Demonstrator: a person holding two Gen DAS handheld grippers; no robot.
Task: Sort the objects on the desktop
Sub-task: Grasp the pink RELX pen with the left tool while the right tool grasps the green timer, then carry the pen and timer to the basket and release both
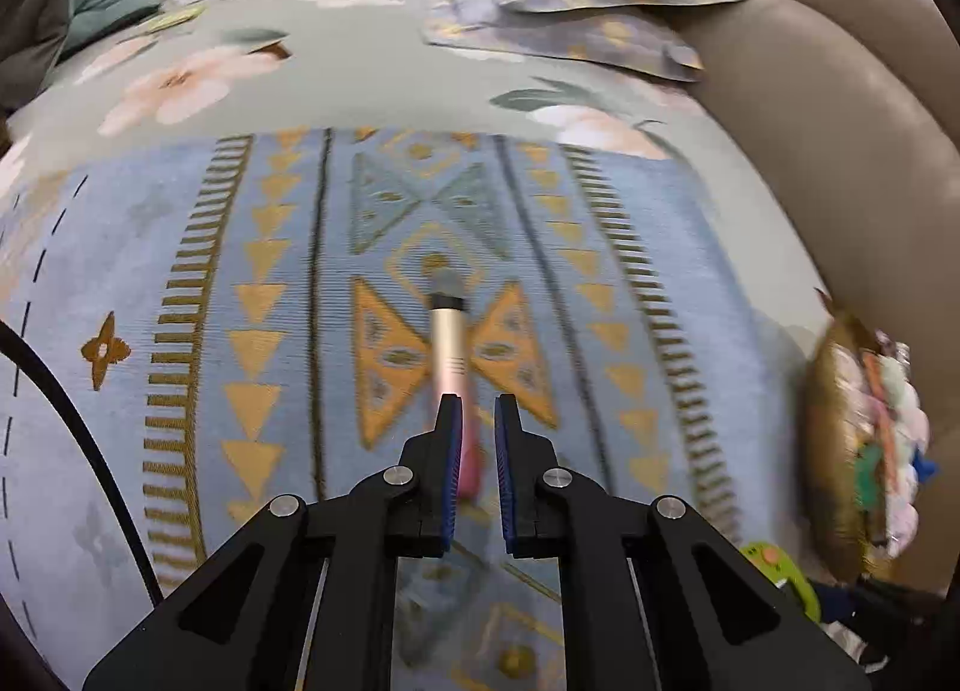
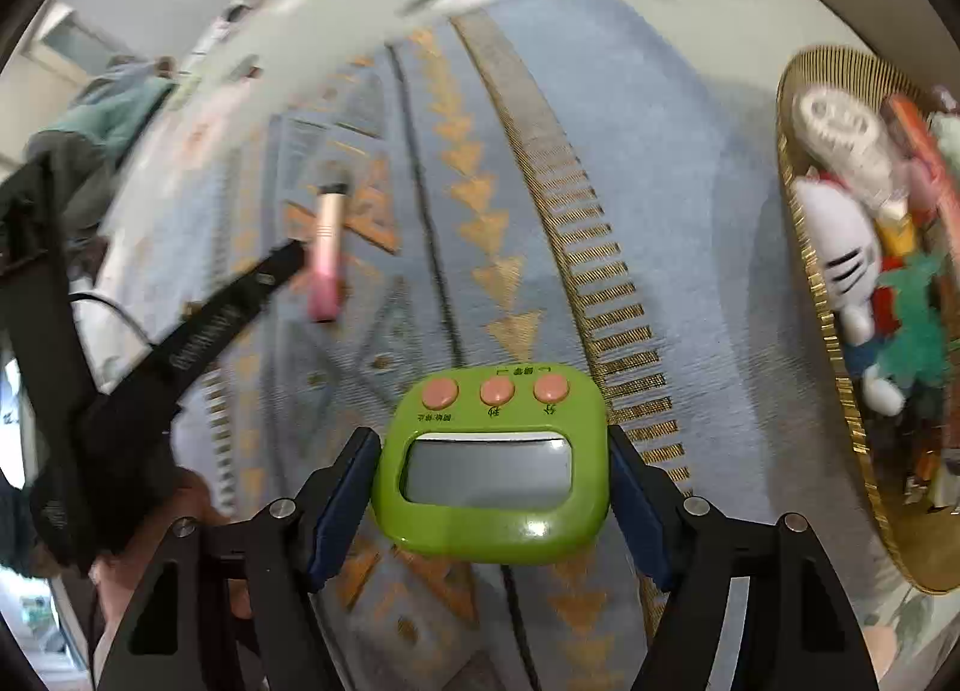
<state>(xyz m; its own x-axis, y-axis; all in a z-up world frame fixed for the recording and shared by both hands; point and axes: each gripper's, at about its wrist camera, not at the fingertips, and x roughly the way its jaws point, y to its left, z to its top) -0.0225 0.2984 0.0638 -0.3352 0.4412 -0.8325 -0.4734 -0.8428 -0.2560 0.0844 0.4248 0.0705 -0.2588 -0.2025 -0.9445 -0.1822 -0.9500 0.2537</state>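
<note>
Green plastic digital timer [image 2: 489, 466] clamped between right gripper [image 2: 489, 490] pads above the patterned blue cloth [image 2: 660, 181], near the gold tray [image 2: 807, 271]; left gripper [image 1: 478, 421] fingers nearly together on a pink-and-gold makeup brush [image 1: 449, 349], whose slender handle may slip.

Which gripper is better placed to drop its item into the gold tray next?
Right, probably. The right gripper holds the green timer, with the tray close beside it. The left gripper holds the brush farther off.
</note>
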